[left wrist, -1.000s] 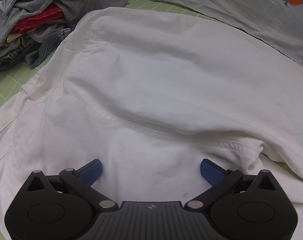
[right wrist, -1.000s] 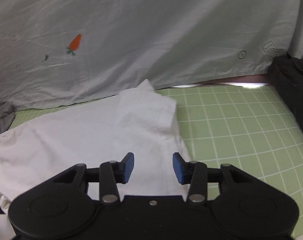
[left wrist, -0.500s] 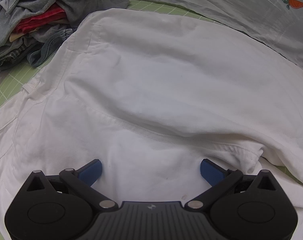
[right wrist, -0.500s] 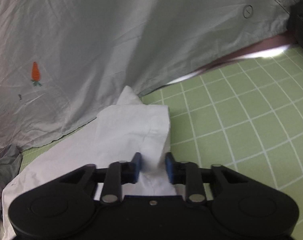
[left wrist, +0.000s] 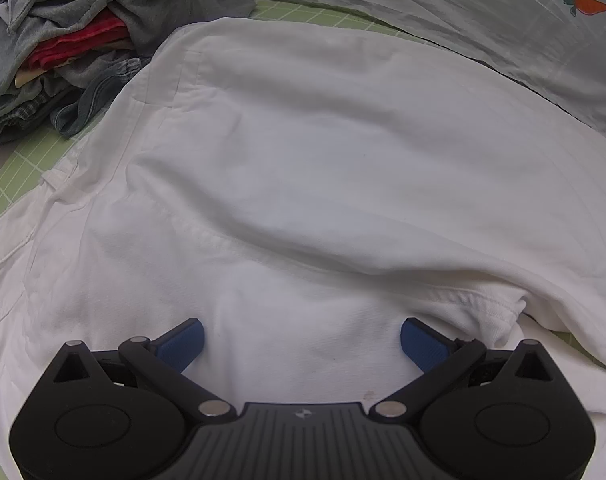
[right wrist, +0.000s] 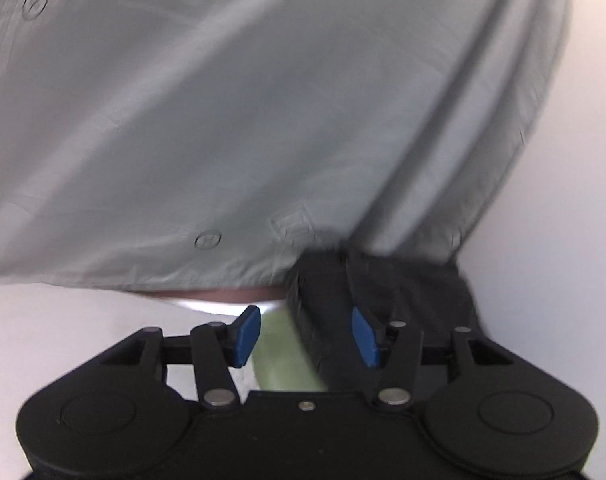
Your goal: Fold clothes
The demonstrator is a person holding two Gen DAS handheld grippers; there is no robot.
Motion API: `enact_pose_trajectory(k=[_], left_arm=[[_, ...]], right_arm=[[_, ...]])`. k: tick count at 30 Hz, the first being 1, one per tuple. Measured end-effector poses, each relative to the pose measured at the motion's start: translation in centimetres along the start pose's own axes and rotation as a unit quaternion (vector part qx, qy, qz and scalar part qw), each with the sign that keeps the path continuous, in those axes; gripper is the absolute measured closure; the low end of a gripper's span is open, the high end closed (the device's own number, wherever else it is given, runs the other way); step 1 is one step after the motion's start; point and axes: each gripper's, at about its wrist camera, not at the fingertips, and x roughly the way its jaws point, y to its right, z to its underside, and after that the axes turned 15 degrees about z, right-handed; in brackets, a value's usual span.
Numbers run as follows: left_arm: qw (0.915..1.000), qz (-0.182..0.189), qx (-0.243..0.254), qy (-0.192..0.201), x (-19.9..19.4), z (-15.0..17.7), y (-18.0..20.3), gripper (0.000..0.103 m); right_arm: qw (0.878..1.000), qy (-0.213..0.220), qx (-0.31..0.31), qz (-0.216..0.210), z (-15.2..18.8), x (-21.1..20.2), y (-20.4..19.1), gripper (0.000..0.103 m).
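Note:
A large white garment (left wrist: 303,160) lies spread and wrinkled on the green grid mat (left wrist: 15,168). My left gripper (left wrist: 302,344) hovers over its near part, jaws wide open, with only flat cloth below them. In the blurred right wrist view my right gripper (right wrist: 305,334) is opening. Nothing sits between its blue pads; behind the gap are green mat (right wrist: 279,352) and a black folded item (right wrist: 403,292). A blurred white cloth (right wrist: 63,332) shows at the lower left of that view.
A pile of grey, red and denim clothes (left wrist: 63,48) sits at the mat's far left. A pale grey sheet with a carrot print (left wrist: 503,20) hangs along the back and fills the right wrist view (right wrist: 263,120).
The right gripper closed on the white garment's folded corner, then swung away towards the black item with its jaws parting and the cloth no longer between them. The left gripper has not moved.

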Motion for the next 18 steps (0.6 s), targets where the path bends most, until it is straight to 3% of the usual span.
enact_pose_trajectory(k=[3,6,9,12,14,15,16,18], left_arm=[[1.0000,0.000,0.001,0.000,0.0,0.0,0.0,0.000],[1.0000,0.001,0.001,-0.005,0.1,-0.2,0.0,0.000],[0.9999,0.002,0.002,-0.010,0.1,-0.4,0.0,0.000],[0.9999,0.003,0.004,-0.012,0.0,-0.4,-0.1,0.000],[0.9999,0.004,0.004,-0.012,0.0,-0.4,-0.1,0.000],[0.9999,0.004,0.004,-0.011,0.0,-0.4,-0.1,0.000],[0.9999,0.004,0.005,-0.010,0.0,-0.4,-0.1,0.000],[0.9999,0.004,0.006,-0.010,0.0,-0.3,-0.2,0.000]], right_arm=[[0.997,-0.078,0.026,-0.004,4.1,-0.3,0.8,0.042],[0.984,-0.157,0.086,-0.011,7.7,-0.4,1.6,0.040],[0.971,-0.189,0.145,-0.021,9.6,-0.6,2.0,0.029],[0.962,-0.201,0.181,-0.034,10.1,-0.3,1.9,0.029],[0.959,-0.200,0.195,-0.043,10.0,-0.1,2.1,0.046],[0.959,-0.198,0.200,-0.048,9.9,0.0,2.2,0.079],[0.958,-0.196,0.205,-0.052,9.7,0.1,2.3,0.100],[0.962,-0.168,0.210,-0.054,8.6,-1.7,3.0,0.100]])
